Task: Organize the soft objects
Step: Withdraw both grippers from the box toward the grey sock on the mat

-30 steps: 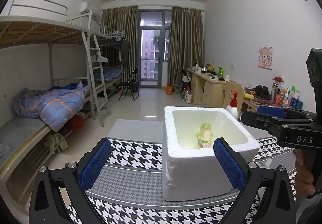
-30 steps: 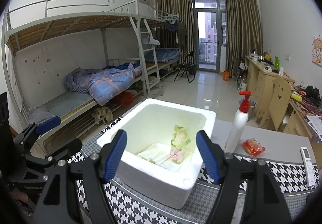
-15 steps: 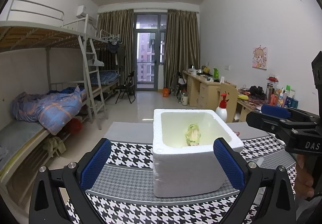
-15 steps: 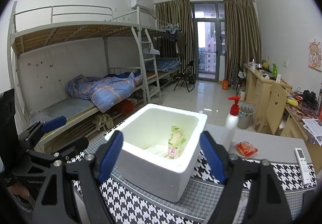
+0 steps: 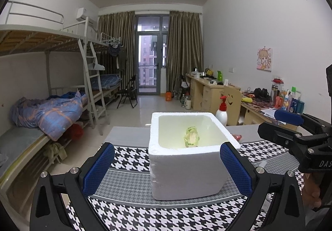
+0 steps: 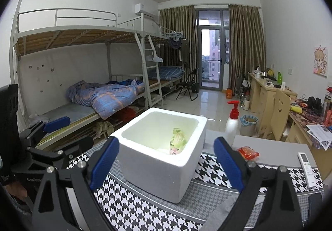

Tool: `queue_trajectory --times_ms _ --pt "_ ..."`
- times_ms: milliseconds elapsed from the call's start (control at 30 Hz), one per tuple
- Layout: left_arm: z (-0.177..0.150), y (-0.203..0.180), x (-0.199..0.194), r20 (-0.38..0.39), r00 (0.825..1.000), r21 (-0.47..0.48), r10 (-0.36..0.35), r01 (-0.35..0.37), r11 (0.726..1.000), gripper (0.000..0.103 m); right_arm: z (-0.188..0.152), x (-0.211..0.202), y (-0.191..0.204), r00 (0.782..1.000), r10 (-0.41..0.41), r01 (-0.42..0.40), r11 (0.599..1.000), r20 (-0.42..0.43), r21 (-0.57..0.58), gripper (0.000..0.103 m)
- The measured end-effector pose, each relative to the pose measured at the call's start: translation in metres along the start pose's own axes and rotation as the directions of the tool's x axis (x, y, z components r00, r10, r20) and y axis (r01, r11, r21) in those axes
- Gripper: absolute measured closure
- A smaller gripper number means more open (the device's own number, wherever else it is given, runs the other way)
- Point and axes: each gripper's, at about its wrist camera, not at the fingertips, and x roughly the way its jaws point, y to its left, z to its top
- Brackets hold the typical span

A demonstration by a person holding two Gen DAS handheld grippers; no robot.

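A white foam box stands on the houndstooth table cloth. Inside it a soft green packet stands on end over pale flat packets. My left gripper is open and empty, a little short of the box's near wall. My right gripper is also back from the box; its jaws are opening and hold nothing. A red soft packet lies on the grey table to the right of the box. Each gripper shows at the edge of the other's view.
A white pump bottle with a red top stands behind the box's right corner. A white remote control lies at the table's right edge. Bunk beds line the left wall and desks the right.
Both grippers have drawn back from the foam box, which looks smaller now. The right gripper's jaws have spread wider. The packet in the box has not moved.
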Motion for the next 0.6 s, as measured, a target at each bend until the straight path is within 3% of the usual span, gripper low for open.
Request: queue_trajectory --times_ms 600 --pt "-0.011 -0.012 -0.005 -0.008 0.999 0.005 -0.032 0.032 0.999 0.001 -0.016 -0.015 -0.009 1.0 -0.014 0.014 1.0 -0.003 0.026 0.008"
